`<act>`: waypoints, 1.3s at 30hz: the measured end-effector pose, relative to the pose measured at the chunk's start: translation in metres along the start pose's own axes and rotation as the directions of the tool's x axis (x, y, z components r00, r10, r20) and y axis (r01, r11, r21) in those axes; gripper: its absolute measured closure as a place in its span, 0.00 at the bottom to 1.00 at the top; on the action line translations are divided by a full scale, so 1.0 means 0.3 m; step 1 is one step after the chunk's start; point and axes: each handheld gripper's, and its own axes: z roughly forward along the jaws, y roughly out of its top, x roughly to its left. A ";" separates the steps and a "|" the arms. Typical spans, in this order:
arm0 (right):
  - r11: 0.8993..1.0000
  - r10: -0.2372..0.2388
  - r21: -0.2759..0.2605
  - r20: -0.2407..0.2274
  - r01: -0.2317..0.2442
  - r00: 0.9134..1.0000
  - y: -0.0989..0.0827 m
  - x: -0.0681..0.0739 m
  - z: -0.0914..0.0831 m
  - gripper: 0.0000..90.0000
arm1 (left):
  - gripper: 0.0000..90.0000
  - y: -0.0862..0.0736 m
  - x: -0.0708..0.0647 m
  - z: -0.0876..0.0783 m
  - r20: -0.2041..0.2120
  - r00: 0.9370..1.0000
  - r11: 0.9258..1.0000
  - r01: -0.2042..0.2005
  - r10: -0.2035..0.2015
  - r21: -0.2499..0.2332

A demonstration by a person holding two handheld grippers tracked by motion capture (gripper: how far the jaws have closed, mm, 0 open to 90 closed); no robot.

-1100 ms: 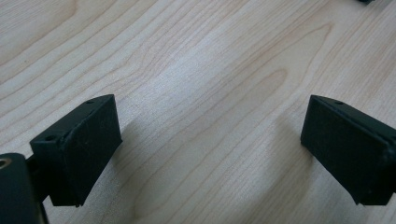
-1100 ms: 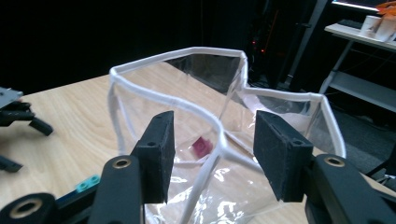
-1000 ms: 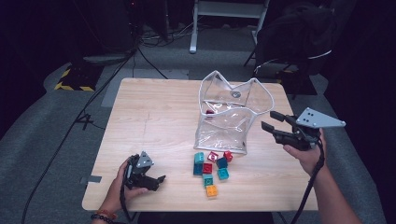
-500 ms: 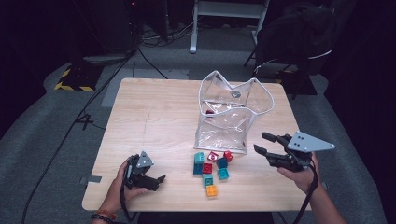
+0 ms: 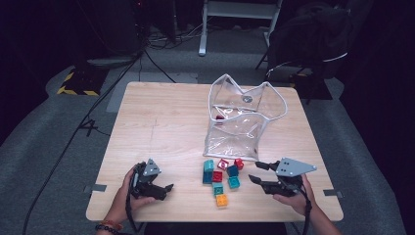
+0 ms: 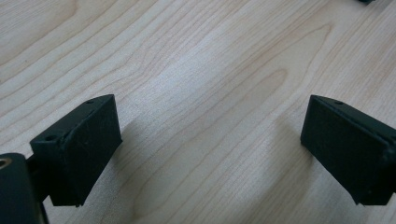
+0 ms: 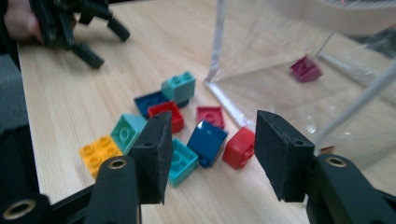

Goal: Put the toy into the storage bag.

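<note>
Several toy bricks lie in a cluster near the table's front, among them an orange brick [image 5: 221, 199], a dark blue brick [image 5: 232, 170] and a red brick [image 5: 239, 163]. My right gripper [image 5: 253, 171] hovers low just right of them, open, jaws pointing left at the cluster. In the right gripper view its jaws [image 7: 210, 154] frame the dark blue brick [image 7: 208, 142] and the red brick [image 7: 239, 147] without touching them. A clear bag [image 5: 240, 122] with white trim lies behind, with a dark red brick [image 7: 306, 70] inside. My left gripper [image 5: 166, 192] rests open at the front left over bare wood [image 6: 210, 70].
The wooden table [image 5: 161, 122] stands on grey floor with cables at the left. A dark chair [image 5: 308, 44] and a white frame [image 5: 240, 14] stand beyond the far edge. The table's left half is bare wood.
My right gripper has come down and toward the front edge, from beside the bag to just above the table next to the bricks. The left gripper has stayed put.
</note>
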 end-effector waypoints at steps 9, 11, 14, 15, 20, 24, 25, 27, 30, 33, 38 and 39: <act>0.998 0.002 0.064 -0.071 0.002 0.997 -0.057 0.042 0.088 0.52 | 0.06 0.000 0.000 0.000 0.000 1.000 1.000 -0.001 0.001 0.002; 0.996 -0.010 0.089 -0.080 0.017 0.997 -0.073 0.053 0.120 0.51 | 0.06 0.000 0.000 0.000 0.000 1.000 1.000 -0.001 0.001 0.000; 0.995 0.001 0.103 -0.089 0.008 0.996 -0.084 0.057 0.145 0.49 | 0.06 0.000 0.000 0.000 0.000 1.000 1.000 -0.001 0.001 0.002; 0.994 0.001 0.107 -0.088 0.008 0.996 -0.087 0.057 0.154 0.48 | 0.06 0.000 0.000 0.000 0.000 1.000 1.000 -0.001 0.001 0.002; 0.991 0.012 0.130 -0.074 -0.003 0.997 -0.107 0.051 0.190 0.45 | 0.06 0.000 0.000 0.000 0.000 1.000 1.000 -0.001 0.001 0.000; 0.991 0.017 0.137 -0.075 -0.007 0.997 -0.113 0.053 0.206 0.43 | 0.06 0.000 0.000 0.000 0.000 1.000 1.000 -0.001 0.001 0.002; 0.990 0.014 0.140 -0.072 -0.004 0.997 -0.113 0.054 0.210 0.43 | 0.06 0.000 0.000 0.000 0.000 1.000 1.000 -0.001 0.001 0.002; 0.990 0.020 0.141 -0.075 -0.009 0.997 -0.115 0.055 0.219 0.43 | 0.06 0.000 0.000 0.000 0.000 1.000 1.000 -0.001 0.001 0.002; 0.989 0.021 0.150 -0.072 -0.010 0.997 -0.115 0.060 0.232 0.43 | 0.06 0.000 0.000 0.000 0.000 1.000 1.000 -0.002 0.002 0.002; 0.988 0.017 0.152 -0.062 -0.008 0.998 -0.114 0.065 0.245 0.43 | 0.06 0.000 0.000 -0.001 -0.001 1.000 1.000 -0.001 0.001 0.003; 0.987 0.024 0.159 -0.060 -0.014 0.998 -0.116 0.066 0.259 0.43 | 0.06 0.000 0.000 0.000 0.001 1.000 1.000 -0.001 0.001 0.002; 0.987 0.032 0.158 -0.064 -0.022 0.997 -0.117 0.066 0.266 0.42 | 0.06 0.000 0.000 0.000 0.000 1.000 1.000 -0.001 0.001 0.002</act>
